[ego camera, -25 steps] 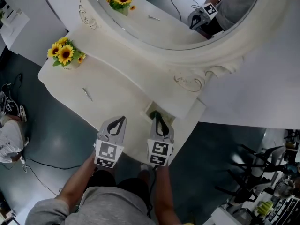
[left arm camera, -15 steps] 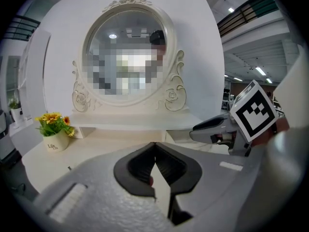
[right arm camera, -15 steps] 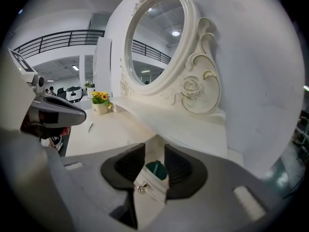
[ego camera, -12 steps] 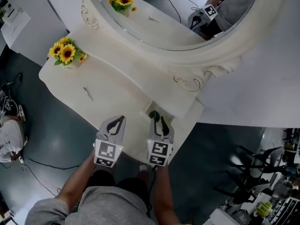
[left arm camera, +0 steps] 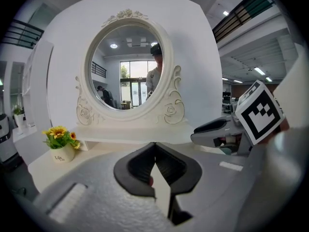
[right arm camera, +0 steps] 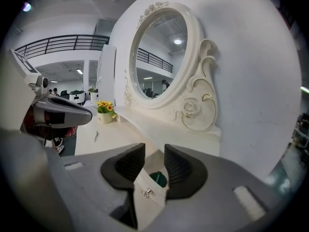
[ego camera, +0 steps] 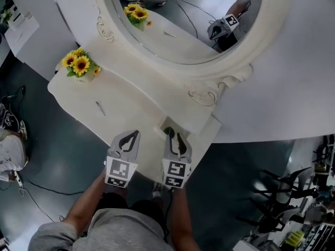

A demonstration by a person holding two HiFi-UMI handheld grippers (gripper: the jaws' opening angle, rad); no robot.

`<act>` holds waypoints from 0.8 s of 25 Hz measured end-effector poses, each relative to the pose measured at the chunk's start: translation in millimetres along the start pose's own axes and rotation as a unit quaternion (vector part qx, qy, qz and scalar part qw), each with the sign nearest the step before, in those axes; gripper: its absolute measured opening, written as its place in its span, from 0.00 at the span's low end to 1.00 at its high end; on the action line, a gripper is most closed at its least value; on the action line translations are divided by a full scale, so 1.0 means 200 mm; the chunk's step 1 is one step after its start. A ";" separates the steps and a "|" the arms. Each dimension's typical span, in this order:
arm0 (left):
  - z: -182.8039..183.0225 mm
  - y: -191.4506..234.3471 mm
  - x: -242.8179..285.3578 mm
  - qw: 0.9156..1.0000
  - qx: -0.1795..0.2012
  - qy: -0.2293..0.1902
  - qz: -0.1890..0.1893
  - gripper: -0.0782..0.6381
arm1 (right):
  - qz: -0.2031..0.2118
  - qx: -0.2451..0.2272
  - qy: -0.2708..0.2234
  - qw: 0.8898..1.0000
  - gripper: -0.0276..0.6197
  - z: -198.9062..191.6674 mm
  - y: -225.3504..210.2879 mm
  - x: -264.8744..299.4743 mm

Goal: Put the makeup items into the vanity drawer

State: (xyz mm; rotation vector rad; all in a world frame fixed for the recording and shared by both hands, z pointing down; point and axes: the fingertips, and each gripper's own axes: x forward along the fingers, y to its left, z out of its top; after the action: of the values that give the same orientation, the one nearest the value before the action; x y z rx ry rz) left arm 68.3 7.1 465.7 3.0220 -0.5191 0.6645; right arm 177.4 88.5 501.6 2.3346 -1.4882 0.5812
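Note:
The small drawer (ego camera: 163,122) at the right end of the cream vanity top (ego camera: 123,95) stands pulled out. My right gripper (ego camera: 173,135) hangs just over it with its jaws open. In the right gripper view a round green item (right arm camera: 158,179) lies inside the drawer, behind the white drawer front (right arm camera: 155,193) with its metal knob (right arm camera: 147,193), and it is free of the right gripper (right arm camera: 154,151). A thin makeup stick (ego camera: 98,107) lies on the top farther left. My left gripper (ego camera: 131,136) hovers beside the right one, shut, jaw tips meeting (left arm camera: 154,145).
A pot of sunflowers (ego camera: 81,66) stands at the table's left end. The oval mirror (ego camera: 178,14) in its carved frame rises along the back. Grey floor lies below the table's front edge, and cluttered equipment (ego camera: 293,213) stands at the lower right.
The right gripper's jaws have opened over the drawer, and the green item now lies free in the drawer. The left gripper has stayed put.

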 end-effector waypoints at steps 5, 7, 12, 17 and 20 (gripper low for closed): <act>0.10 0.03 -0.10 0.999 -0.005 -0.023 0.024 0.12 | 0.012 -0.007 -0.027 1.000 0.24 0.12 0.05 -0.10; 0.15 0.05 -0.15 0.999 -0.010 -0.033 0.038 0.12 | 0.019 -0.010 -0.040 0.999 0.24 0.18 0.08 -0.15; 0.27 0.07 -0.27 0.996 -0.014 -0.059 0.064 0.12 | 0.033 -0.019 -0.078 0.996 0.24 0.33 0.14 -0.28; 0.36 0.07 -0.39 0.994 -0.007 -0.081 0.079 0.12 | 0.036 -0.034 -0.115 0.992 0.14 0.44 0.20 -0.41; 0.37 0.06 -0.45 0.993 -0.004 -0.086 0.086 0.12 | 0.041 -0.039 -0.131 0.990 0.07 0.47 0.23 -0.48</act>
State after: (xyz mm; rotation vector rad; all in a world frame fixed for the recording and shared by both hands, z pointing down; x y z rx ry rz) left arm 17.4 19.4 359.8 3.0672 -0.7943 0.4045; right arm 115.7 100.5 374.1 2.3703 -1.6928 0.2353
